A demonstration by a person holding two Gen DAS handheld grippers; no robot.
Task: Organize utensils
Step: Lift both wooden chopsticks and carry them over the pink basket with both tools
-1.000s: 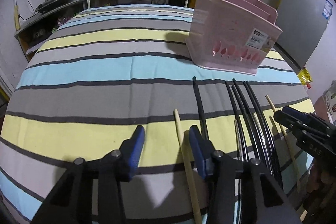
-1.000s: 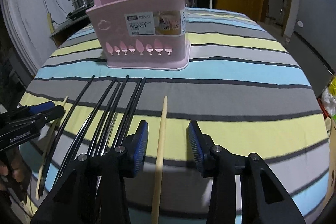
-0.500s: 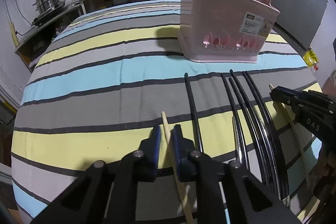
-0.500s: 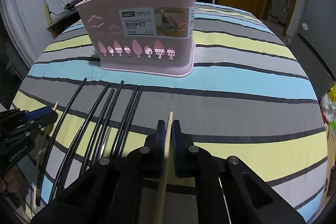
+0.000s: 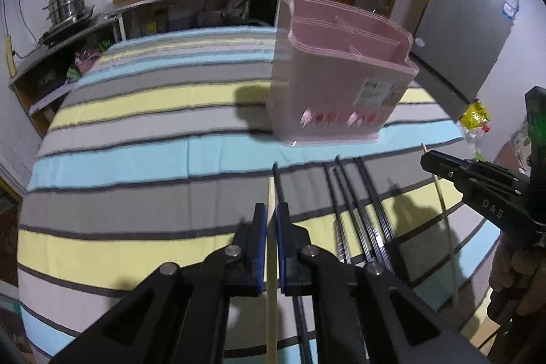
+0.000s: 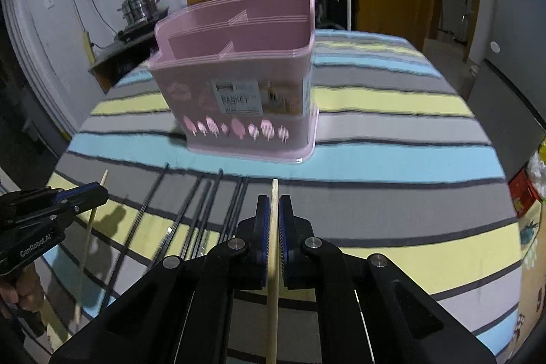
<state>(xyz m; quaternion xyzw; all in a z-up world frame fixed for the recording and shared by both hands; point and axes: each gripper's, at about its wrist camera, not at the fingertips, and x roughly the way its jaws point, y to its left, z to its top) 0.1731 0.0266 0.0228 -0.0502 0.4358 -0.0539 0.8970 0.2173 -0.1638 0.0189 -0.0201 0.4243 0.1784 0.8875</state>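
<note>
Both slim wooden chopsticks [image 5: 272,261] [image 6: 273,261] lifted.

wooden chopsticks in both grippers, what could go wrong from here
1. Each wooden chopstick is pinched near its far end, most of its length trailing behind the fingers, so it may swivel or slip.
2. The pink basket has narrow divided slots; a tilted stick could catch the rim.
3. The black chopsticks lie close between both grippers and could get knocked.

Pink basket [image 6: 239,98] blocks 12 o'clock; black chopsticks [image 6: 204,214] crowd 10 o'clock; striped cloth [image 6: 392,166] open toward 2.
</note>
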